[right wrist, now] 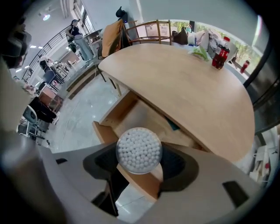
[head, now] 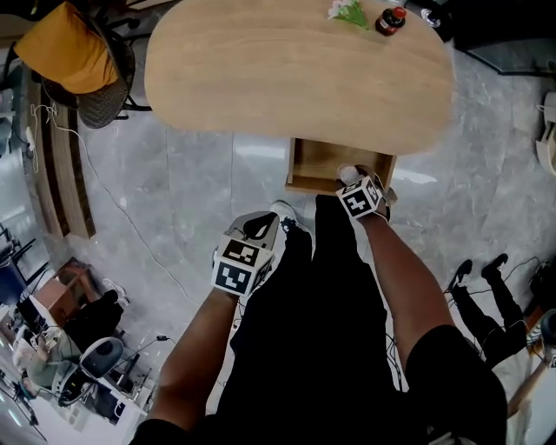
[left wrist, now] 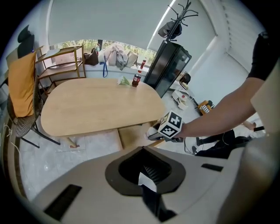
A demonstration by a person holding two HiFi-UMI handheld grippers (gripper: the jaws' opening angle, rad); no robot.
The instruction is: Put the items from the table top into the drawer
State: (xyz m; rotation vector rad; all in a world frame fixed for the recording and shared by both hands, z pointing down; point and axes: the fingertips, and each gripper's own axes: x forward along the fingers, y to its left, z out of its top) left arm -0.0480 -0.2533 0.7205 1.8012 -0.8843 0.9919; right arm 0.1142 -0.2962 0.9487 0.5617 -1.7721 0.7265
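Observation:
The oval wooden table (head: 295, 69) has an open drawer (head: 306, 165) under its near edge. My right gripper (head: 354, 184) is shut on a round clear tub of cotton swabs (right wrist: 139, 150), held just above the drawer's front (right wrist: 131, 175). Something teal (right wrist: 173, 126) lies deep inside the drawer. On the far end of the table stand a red-capped dark bottle (head: 390, 20) and a green-and-white packet (head: 349, 12). My left gripper (head: 259, 229) hangs low beside the person's leg, away from the table. Its jaws look shut, with nothing between them (left wrist: 146, 175).
A chair with an orange cushion (head: 69, 52) stands at the table's left end. A black cabinet (left wrist: 168, 65) and a coat stand (left wrist: 177, 17) are beyond the table. Black shoes (head: 478, 269) and cables lie on the grey floor to the right.

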